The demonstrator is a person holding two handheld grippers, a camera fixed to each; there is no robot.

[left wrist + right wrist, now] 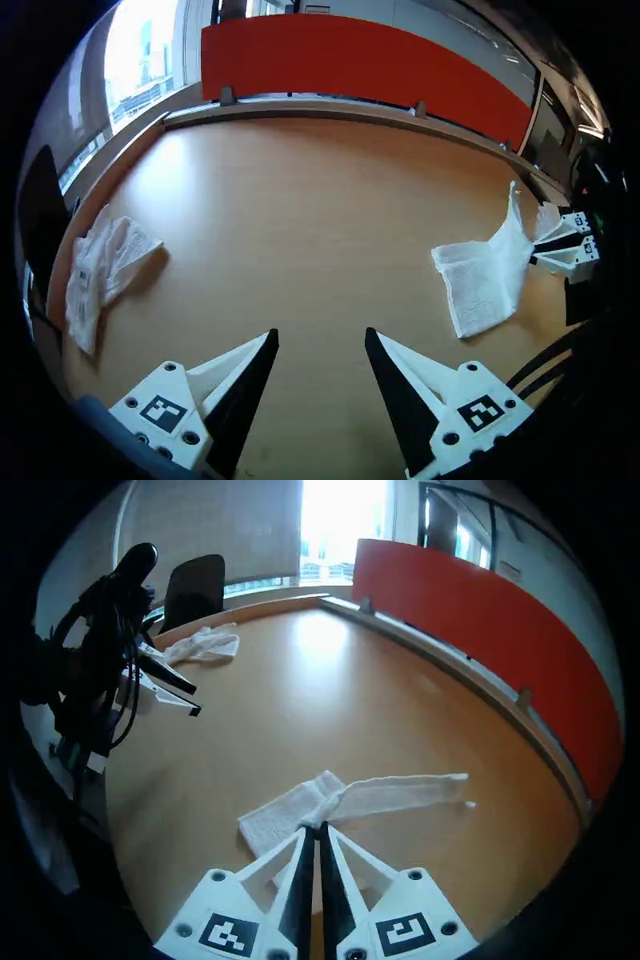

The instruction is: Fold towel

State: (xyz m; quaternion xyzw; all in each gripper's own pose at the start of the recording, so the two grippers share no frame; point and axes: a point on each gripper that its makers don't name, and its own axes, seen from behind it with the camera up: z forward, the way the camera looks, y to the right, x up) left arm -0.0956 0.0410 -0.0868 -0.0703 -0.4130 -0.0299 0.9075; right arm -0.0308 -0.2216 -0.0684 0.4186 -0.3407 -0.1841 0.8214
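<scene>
At the tips of our right tongs (317, 830), which are pressed together, we hold a pinch of the towel (360, 798). From the left gripper view we can see that edge lifted off the desk (320, 208) while the rest lies flat and partly doubled over. Our left tongs (320, 342) stand apart with nothing between them, hovering over bare wood well away from the cloth. We judge that we are in the middle of a fold, with one edge gripped and the carry-over not yet finished. The next move calls for drawing the held edge across onto the flat part, and perhaps bringing the left tongs in to pin or take another corner so the layers line up. Farther out, a second towel (104, 264) lies crumpled near the desk's far edge, by a chair (196, 588), and a red screen (360, 64) runs along the back.
</scene>
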